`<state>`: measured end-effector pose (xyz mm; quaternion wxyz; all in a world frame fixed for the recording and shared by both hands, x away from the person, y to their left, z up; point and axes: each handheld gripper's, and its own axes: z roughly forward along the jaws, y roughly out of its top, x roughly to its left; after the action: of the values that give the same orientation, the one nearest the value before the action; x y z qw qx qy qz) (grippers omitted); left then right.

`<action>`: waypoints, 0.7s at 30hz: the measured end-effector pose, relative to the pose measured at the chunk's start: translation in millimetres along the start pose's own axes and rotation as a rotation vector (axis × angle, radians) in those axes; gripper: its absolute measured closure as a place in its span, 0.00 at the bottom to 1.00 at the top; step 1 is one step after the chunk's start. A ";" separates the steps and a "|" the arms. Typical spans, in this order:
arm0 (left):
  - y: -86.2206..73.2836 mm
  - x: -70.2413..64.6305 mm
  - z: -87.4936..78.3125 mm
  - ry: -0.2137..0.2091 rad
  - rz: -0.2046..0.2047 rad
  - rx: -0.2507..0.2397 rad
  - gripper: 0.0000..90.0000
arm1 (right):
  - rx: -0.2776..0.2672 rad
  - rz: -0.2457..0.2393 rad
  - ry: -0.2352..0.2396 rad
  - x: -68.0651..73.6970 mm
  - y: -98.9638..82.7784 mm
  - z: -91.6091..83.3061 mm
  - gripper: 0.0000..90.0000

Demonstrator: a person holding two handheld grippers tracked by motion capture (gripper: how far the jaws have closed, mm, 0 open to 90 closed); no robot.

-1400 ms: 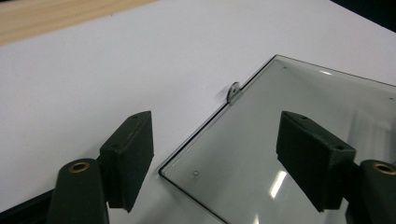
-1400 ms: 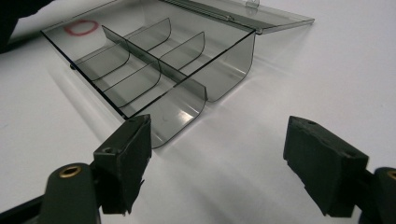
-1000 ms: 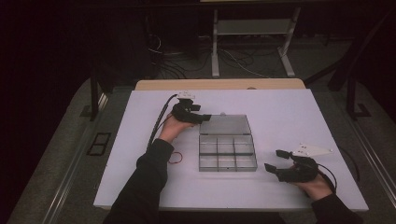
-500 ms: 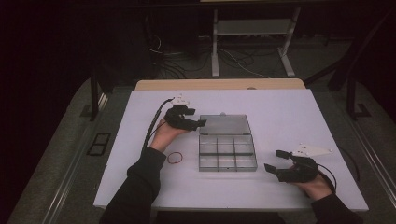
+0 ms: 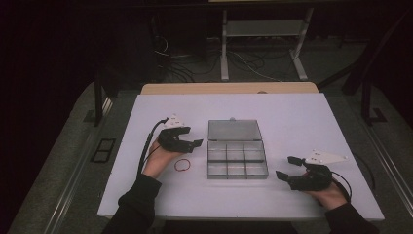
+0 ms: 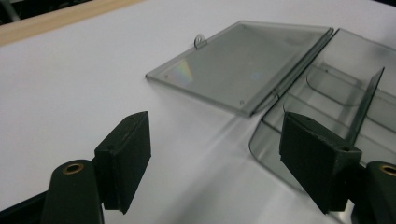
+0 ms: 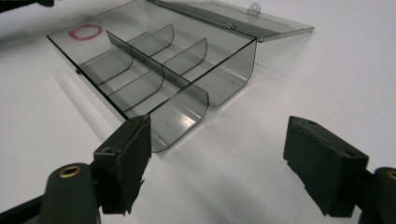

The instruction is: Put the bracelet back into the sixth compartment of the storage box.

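We see the box (image 5: pixel 237 161) mid-counter (image 5: pixel 292 117), lid (image 5: pixel 233 130) flat behind it, band (image 5: pixel 182 165) just left, left hand-held gripper (image 5: pixel 195 145) beside, right hand-held gripper (image 5: pixel 285 168) right.

We count one clear grey plastic compartment box (image 5: pixel 237 161) with its hinged lid (image 5: pixel 233 130) folded flat open, and inside it six compartments in two rows of three. Beside it we see one small red rubber band (image 5: pixel 182 165) on the single white surface (image 5: pixel 292 122). We also count two black hand-held grippers, the left gripper (image 5: pixel 191 145) and the right gripper (image 5: pixel 287 167), each with two jaws.
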<state>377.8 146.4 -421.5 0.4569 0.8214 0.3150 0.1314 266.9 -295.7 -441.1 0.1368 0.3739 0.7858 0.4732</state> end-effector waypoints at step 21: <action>-24.0 -14.2 -32.9 0.024 -0.008 0.006 0.50 | -0.007 -0.007 0.005 -0.3 1.4 -0.1 0.26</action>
<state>340.9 168.5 -422.5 0.4509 0.8200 0.3242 0.1386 267.7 -295.5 -439.9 0.1378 0.3695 0.7858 0.4764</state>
